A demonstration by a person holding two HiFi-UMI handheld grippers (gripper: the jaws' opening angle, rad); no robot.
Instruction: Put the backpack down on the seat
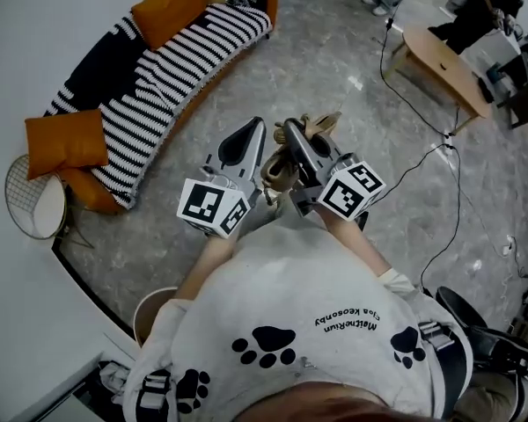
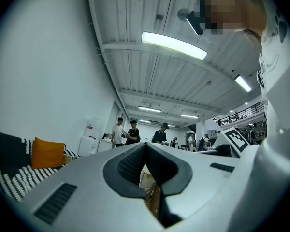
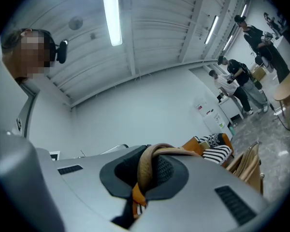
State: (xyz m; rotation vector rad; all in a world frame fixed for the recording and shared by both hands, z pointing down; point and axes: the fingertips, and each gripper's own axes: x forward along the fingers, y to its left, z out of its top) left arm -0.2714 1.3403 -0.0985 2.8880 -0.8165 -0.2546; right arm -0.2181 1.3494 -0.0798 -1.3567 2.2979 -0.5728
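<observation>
A tan backpack (image 1: 280, 170) hangs between my two grippers over the grey floor, to the right of the sofa. My right gripper (image 1: 290, 132) is shut on its tan strap (image 3: 144, 170), which loops over the closed jaws in the right gripper view; more of the bag (image 3: 249, 167) shows at lower right there. My left gripper (image 1: 255, 128) has its jaws together at the tips, and tan bag fabric (image 2: 152, 197) sits in the slit behind them. The seat is a sofa (image 1: 158, 86) with a black-and-white striped cover, up and to the left of both grippers.
Orange cushions (image 1: 66, 139) (image 1: 167, 7) lie on the sofa. A round wire side table (image 1: 35, 196) stands at its near end. A wooden table (image 1: 444, 60) and floor cables (image 1: 458, 192) are to the right. Several people (image 2: 125, 132) stand far back.
</observation>
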